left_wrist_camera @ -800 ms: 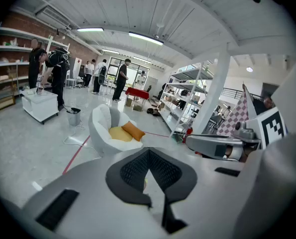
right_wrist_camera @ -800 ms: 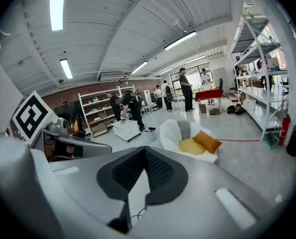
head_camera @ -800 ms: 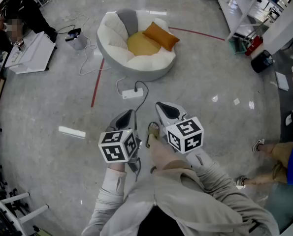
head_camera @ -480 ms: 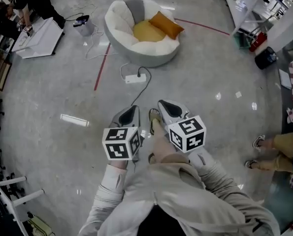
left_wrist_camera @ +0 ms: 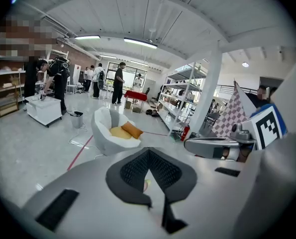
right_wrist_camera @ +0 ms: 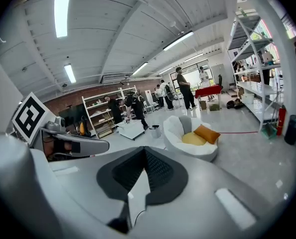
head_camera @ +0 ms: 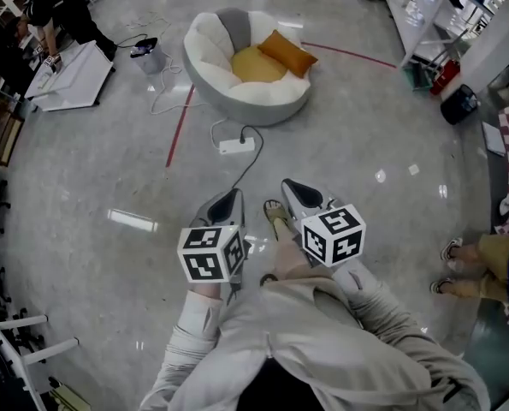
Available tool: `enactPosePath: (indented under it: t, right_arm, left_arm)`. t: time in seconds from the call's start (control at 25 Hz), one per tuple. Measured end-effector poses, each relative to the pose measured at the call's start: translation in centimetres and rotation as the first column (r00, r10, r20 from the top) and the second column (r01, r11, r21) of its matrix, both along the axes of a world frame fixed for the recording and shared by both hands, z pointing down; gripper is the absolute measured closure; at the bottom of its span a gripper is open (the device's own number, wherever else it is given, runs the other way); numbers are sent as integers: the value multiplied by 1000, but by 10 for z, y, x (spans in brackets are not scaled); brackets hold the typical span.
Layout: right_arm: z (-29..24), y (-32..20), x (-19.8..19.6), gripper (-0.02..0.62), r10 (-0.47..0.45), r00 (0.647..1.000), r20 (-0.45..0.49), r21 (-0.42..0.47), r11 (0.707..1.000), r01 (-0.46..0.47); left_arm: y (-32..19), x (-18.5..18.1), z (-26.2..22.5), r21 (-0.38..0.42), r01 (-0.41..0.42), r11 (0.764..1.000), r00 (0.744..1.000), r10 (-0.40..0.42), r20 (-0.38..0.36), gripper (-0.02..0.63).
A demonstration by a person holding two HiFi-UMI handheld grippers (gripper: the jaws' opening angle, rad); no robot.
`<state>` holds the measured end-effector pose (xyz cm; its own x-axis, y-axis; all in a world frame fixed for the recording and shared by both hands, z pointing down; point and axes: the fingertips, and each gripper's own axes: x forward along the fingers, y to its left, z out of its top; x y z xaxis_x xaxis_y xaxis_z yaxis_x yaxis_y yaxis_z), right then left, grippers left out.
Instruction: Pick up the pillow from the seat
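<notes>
Pillow: orange, plump, tilted inside the white seat, far ahead of left gripper and right gripper, both clenched empty.

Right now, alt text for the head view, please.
An orange pillow lies beside a yellow cushion in a round white seat, well ahead of the person. Nearer the camera, the left gripper and right gripper point toward it, both shut and empty.

The floor bears a white seat and a power strip.
</notes>
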<state>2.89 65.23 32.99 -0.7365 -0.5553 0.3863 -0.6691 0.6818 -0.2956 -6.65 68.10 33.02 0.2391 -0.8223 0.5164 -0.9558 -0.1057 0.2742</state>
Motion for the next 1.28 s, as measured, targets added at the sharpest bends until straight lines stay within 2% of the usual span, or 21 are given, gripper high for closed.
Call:
enactPosePath:
  t: [0.36, 0.52, 0.88, 1.28]
  right_arm:
    - [-5, -92, -12, 597, 12, 1000, -19, 15, 1000, -12]
    - [-8, -140, -16, 597, 5, 999, -36, 4, 1000, -5]
    - [-17, -251, -17, 597, -9, 999, -32, 13, 1000, 9]
    - [-27, -322, -12, 597, 6, 1000, -22, 46, 999, -5]
  left_arm:
    - [-94, -18, 0, -16, 29, 999, 999, -29, -28, 604]
    - [-146, -23, -5, -20, 25, 1000, 1000, -25, -4, 604]
    - [-255, -23, -14, -6, 50, 999, 999, -50, -12, 604]
    - [-323, -23, -21, 19, 54, 998, 998, -53, -24, 604]
